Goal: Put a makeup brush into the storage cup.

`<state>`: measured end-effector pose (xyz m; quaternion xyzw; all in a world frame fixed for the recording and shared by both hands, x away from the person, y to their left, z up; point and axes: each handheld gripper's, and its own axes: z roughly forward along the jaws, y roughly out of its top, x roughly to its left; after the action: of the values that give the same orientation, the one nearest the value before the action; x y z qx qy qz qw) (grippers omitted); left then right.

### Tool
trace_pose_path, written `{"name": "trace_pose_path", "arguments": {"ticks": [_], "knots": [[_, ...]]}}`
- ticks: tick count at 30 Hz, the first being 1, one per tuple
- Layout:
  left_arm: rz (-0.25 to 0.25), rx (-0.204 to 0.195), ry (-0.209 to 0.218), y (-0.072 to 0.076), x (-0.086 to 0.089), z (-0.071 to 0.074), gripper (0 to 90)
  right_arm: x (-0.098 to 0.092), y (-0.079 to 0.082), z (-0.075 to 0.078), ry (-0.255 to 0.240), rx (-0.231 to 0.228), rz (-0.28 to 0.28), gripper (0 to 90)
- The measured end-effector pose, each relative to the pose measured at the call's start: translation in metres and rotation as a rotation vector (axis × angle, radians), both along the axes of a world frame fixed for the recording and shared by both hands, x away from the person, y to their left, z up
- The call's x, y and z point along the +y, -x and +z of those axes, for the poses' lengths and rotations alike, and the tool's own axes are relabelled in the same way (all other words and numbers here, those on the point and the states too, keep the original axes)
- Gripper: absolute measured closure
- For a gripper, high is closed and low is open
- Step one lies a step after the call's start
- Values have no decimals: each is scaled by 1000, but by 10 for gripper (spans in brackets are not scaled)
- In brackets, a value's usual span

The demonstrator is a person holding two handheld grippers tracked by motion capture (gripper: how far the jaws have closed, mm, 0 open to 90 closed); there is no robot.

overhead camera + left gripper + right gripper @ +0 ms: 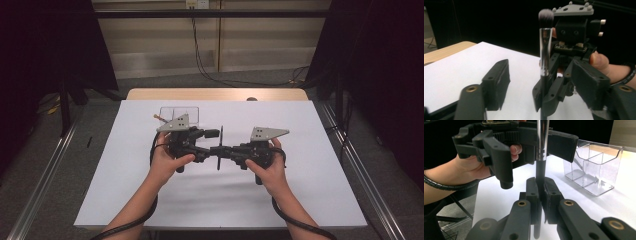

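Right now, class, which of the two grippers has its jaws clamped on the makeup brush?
The right gripper: its jaws press the brush's black handle from both sides. The left gripper's jaws stand apart around the silver ferrule, not touching it.

Black tongs w/ brass screws, grey triangular top plates, ribbed black cables, bare forearms.

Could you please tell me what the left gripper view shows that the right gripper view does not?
The left gripper view gives the bristle tip of the upright brush and the grey plate on top of the right gripper. The right gripper view gives the clear compartment box standing on the white table, and a close look at the right gripper's jaws shut on the brush's black handle. Both share the brush's silver ferrule, with the left gripper open around it.
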<state>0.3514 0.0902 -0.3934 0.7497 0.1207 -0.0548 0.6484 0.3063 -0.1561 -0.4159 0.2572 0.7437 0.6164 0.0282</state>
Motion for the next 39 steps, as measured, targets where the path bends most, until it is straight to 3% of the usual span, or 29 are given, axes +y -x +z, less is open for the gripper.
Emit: {"name": "trace_pose_path", "arguments": {"ticks": [8, 13, 27, 36, 39], "knots": [[-31, 3, 37, -1, 2, 3, 690, 1, 0, -2, 7, 4, 4, 846], [-25, -20, 19, 0, 2, 4, 785, 2, 0, -1, 9, -4, 10, 845], [-3, -42, 16, 2, 5, 4, 835, 0, 2, -1, 10, -21, 12, 828], [19, -43, 29, 2, 12, 7, 835, -2, 5, -1, 11, -40, 23, 671], [28, -48, 32, 3, 14, 8, 835, -3, 6, 0, 13, -51, 23, 581]]}}
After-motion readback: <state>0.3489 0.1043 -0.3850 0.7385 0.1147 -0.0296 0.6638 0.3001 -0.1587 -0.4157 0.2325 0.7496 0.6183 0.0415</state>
